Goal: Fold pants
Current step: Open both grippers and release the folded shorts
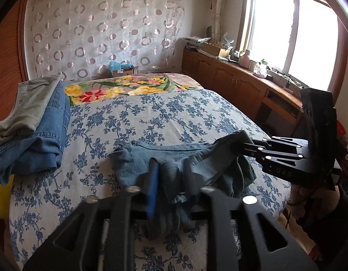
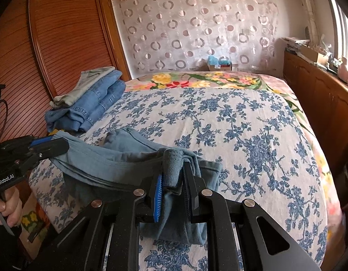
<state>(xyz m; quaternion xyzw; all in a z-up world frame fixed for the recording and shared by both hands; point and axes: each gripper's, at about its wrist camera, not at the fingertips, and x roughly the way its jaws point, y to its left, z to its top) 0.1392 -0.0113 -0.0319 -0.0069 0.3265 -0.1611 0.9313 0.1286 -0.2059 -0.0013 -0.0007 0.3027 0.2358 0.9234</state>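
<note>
A pair of grey-blue pants [image 1: 174, 160] hangs bunched between my two grippers just above the near edge of the bed; it also shows in the right wrist view [image 2: 119, 160]. My left gripper [image 1: 171, 178] is shut on one end of the waist fabric. My right gripper [image 2: 174, 180] is shut on the other end, and shows from the side in the left wrist view [image 1: 244, 149]. The left gripper shows at the left in the right wrist view [image 2: 54, 145]. Part of the pants drapes down between the fingers and over the bed edge.
The bed [image 1: 165, 113] has a blue floral sheet and a bright flower blanket [image 1: 128, 87] at the far end. A stack of folded jeans and grey pants [image 1: 31, 122] lies at the bed's left. Wooden cabinets [image 1: 237, 83] run under the window on the right. A slatted wooden door [image 2: 49, 45] stands left.
</note>
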